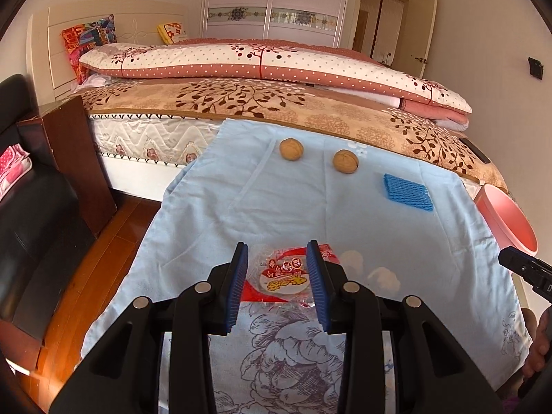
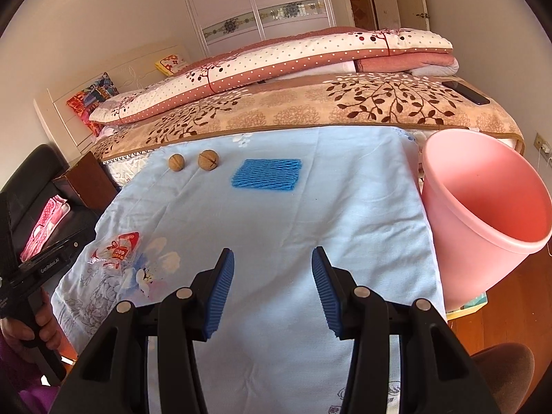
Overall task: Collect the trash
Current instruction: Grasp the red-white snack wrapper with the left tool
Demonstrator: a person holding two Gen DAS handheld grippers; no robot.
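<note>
The left gripper (image 1: 277,272) has its fingers spread either side of the snack wrapper (image 1: 284,276), not yet pinching it. The wrapper lies flat on the blue cloth (image 1: 345,214) at the near left of the bench. It looks light, crinkly and slippery, so a raised crease suits best. The right gripper (image 2: 272,279) is spread, empty, near the pink bin (image 2: 448,207).

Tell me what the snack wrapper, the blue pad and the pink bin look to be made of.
Snack wrapper: thin clear plastic film, glossy and crinkled, with red print.
Blue pad: probably foam netting, matte, with an open ribbed mesh.
Pink bin: smooth moulded plastic, by its even colour and soft sheen.
</note>
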